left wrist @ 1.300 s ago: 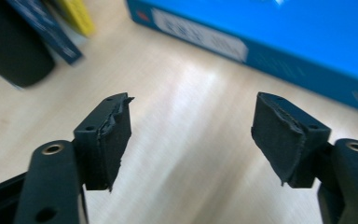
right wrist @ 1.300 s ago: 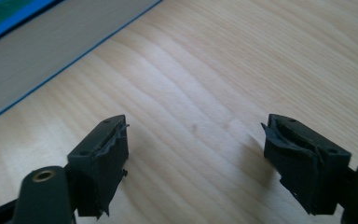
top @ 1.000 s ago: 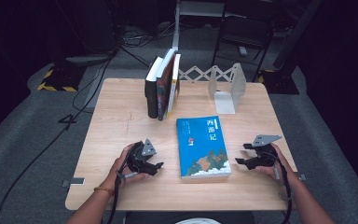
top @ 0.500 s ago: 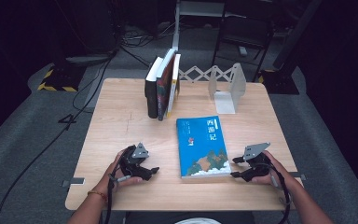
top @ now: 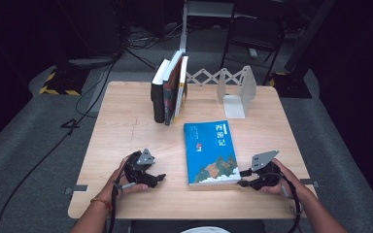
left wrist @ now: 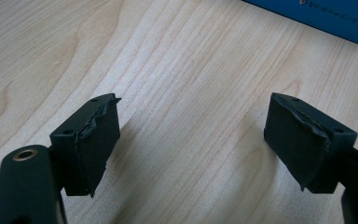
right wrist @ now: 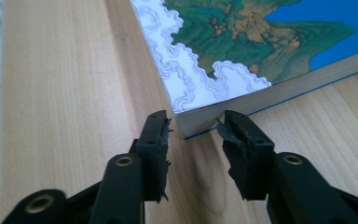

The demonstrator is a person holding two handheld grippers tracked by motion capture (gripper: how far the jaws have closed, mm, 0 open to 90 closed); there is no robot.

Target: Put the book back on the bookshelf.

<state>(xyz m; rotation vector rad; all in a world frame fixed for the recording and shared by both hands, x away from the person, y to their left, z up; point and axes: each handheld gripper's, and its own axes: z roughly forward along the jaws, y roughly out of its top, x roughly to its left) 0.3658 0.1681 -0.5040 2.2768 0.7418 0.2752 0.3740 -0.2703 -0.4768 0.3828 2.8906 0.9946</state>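
- The blue book (top: pixel 211 153) lay flat, cover up, on the wooden table (top: pixel 126 126), between the two hands and toward the near edge; well behind it a row of books (top: pixel 169 87) stood leaning at the far side, with a grey metal bookend (top: pixel 237 90) apart to their right and a white folding lattice (top: pixel 205 76) between them
- The right gripper (top: pixel 243 177) sat at the book's near right corner; in the right gripper view its jaws had just been closing and stood narrow, one on each side of that corner (right wrist: pixel 186 119); the pads looked just beside or barely touching the page edge, and no firm pinch could be made out; the book still rested flat on the wood
- The left gripper (top: pixel 159 178) rested on the table to the left of the book, apart from it; in the left gripper view its jaws stood wide with only bare wood between them, holding nothing; the book's blue edge (left wrist: pixel 317 16) lay farther off
- Step in hand, as judged: taking hold of the book by its corner, likely to lift it and stand it with the shelved books
- Next move, as judged: close fully on the corner, check the hold, then lift gently; a corner grip on a heavy book could slip or twist, so the left gripper might need to support the opposite edge
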